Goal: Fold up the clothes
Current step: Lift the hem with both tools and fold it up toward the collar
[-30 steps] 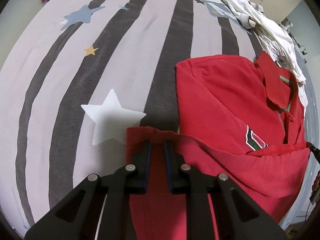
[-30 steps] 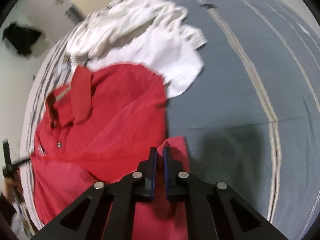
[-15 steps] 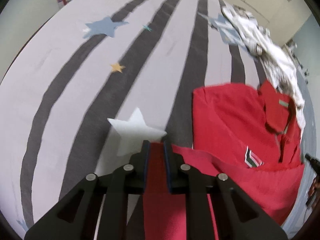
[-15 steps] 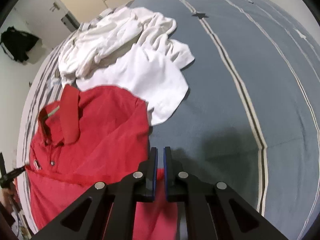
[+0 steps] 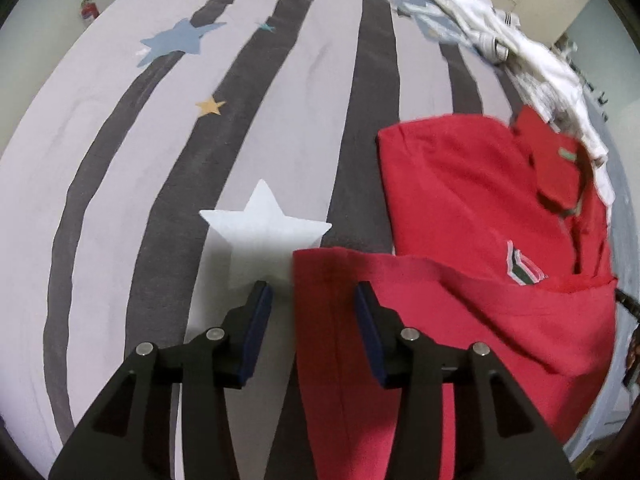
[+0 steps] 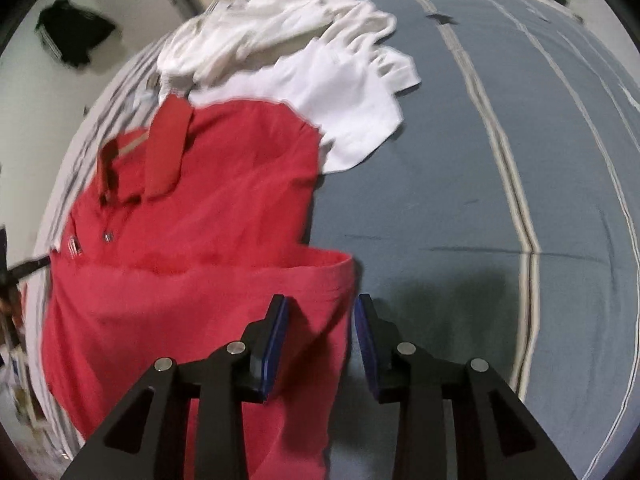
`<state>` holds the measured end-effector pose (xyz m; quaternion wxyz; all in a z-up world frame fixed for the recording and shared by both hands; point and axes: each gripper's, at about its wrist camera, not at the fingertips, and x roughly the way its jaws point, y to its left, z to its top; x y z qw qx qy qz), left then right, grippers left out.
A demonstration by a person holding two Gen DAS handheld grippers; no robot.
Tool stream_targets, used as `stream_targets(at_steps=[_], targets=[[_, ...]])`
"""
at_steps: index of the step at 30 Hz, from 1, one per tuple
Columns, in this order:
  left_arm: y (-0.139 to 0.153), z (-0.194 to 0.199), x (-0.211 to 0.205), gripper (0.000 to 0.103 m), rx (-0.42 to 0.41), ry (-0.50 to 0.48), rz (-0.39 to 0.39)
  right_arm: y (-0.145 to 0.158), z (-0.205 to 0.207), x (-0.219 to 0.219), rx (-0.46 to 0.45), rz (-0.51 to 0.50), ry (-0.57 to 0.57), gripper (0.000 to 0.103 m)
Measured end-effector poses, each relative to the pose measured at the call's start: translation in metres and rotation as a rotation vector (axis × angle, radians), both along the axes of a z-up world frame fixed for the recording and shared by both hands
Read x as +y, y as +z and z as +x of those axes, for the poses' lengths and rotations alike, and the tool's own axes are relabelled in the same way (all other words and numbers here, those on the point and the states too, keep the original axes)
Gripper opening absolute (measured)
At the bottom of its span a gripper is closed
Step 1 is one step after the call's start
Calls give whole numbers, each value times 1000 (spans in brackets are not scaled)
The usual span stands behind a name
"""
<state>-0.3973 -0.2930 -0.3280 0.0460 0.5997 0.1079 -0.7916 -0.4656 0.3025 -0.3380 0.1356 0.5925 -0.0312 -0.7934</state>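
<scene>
Fabric of the red polo shirt lies spread on the bed, its lower half doubled up over the chest so that the folded hem runs as a band just below the small chest logo. From my left gripper I see the collar pointing toward the far right side of the bed, where the heap of white clothes sits against it. My left gripper's jaws have just been opening and now stand spread; the left corner of the folded hem lies between them, loose, with neither pad pressing on it. The white star printed on the striped bedcover sits just beyond that corner, touching the shirt's edge in the picture.

On the right side, the red polo shirt fills the left of the view and the white clothes overlap its far shoulder. My right gripper has likewise just been opening its jaws; they are spread, and the right corner of the folded hem rests in the gap, released onto the blue-grey part of the bedcover. A dark garment hangs on the wall beyond the far left corner of the bed. The right view is somewhat blurred.
</scene>
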Motion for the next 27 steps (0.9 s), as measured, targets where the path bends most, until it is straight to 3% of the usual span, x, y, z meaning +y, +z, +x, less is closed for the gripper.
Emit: stream_targets(at_steps=[1,3,5,7,11,13,16,19,23,25,27], targets=[[-1,-2,2,39,6,-13,-10,-4,-3,-3,-7,17,6,31],[0,-3,6,3,30,-43,-7,-13,-9,-9,-20,47,10,31],[9,-3,9,3,55,-67,12,-18,-15,-12,-34,65,12,28],[24,0,10,3,105,-84,11,-12,-17,-11,-18,66,5,8],[61,5,-1,3,211,-62,39,14,-14,-2,51,26,-26,8],[66,8,-9,3,211,-61,22,29,-9,7,95,-7,-58,8],[45,0,-21,3,149,-43,21,36,-12,19,131,-32,-112,8],[13,-6,-25,3,83,-40,-1,24,-22,32,99,-70,-198,8],[-1,-1,-25,9,27,13,4,2,-27,39,44,-45,-272,8],[4,2,-28,20,39,58,6,-2,-26,35,19,-22,-236,16],[16,7,-34,43,71,114,4,3,-23,30,27,-5,-191,26]])
